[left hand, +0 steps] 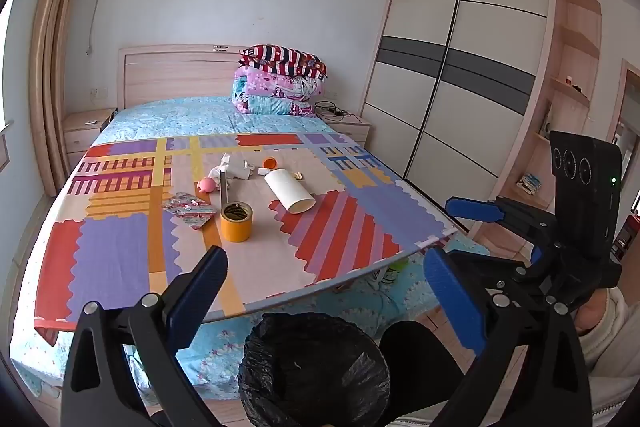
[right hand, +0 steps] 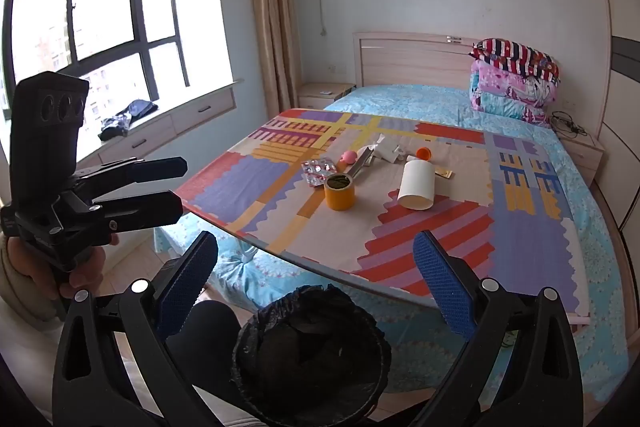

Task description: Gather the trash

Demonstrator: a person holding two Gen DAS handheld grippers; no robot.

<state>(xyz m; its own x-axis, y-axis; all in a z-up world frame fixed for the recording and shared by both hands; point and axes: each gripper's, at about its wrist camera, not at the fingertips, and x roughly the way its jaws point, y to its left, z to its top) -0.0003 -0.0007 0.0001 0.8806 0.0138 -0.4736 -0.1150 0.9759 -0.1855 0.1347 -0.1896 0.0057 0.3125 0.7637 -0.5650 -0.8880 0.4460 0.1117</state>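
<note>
A colourful foam mat lies on the bed and carries the litter: a yellow tape roll, a white paper cup on its side, a foil blister pack, crumpled white paper, an orange cap and a small pink toy. A bin with a black bag stands below the mat's near edge. My left gripper is open and empty above the bin. My right gripper is open and empty too.
Folded quilts are stacked at the headboard. Nightstands flank the bed, the right one with cables. A sliding wardrobe stands to the right. A window bench with dark clothes is at the left. My knee shows beside the bin.
</note>
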